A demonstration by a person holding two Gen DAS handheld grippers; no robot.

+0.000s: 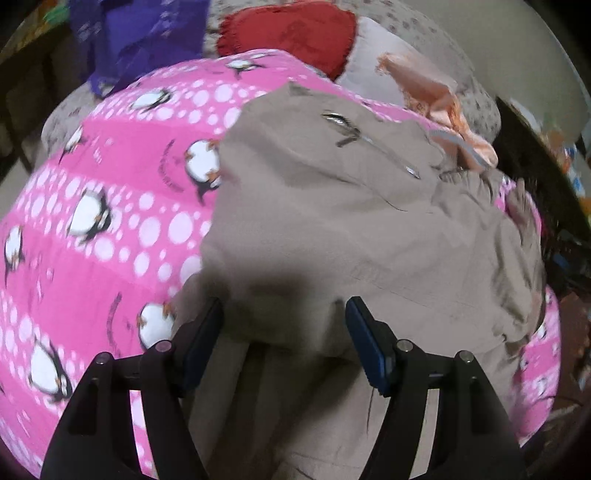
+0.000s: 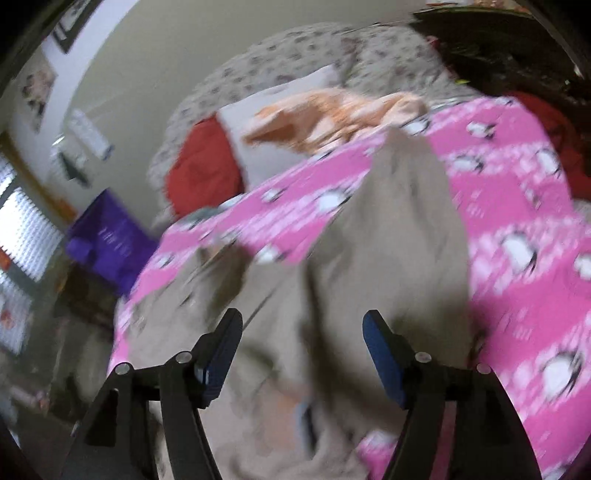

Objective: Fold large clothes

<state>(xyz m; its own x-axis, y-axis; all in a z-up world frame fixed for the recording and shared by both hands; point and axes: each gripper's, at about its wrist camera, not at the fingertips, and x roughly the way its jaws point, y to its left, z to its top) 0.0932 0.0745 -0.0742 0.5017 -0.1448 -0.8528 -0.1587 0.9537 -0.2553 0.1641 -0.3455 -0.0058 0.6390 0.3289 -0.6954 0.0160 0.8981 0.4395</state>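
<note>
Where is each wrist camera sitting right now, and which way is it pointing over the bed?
Left wrist: rides behind the left gripper, looking down along its open fingers at the beige trousers on the pink penguin blanket; a red cushion lies beyond. Only the gripper shows.
Right wrist: rides behind the right gripper, also open, tilted up the trousers toward the orange cloth and wall. Only the gripper shows; the picture is blurred.
Shared: trousers, blanket, cushion, orange cloth, purple bag.
</note>
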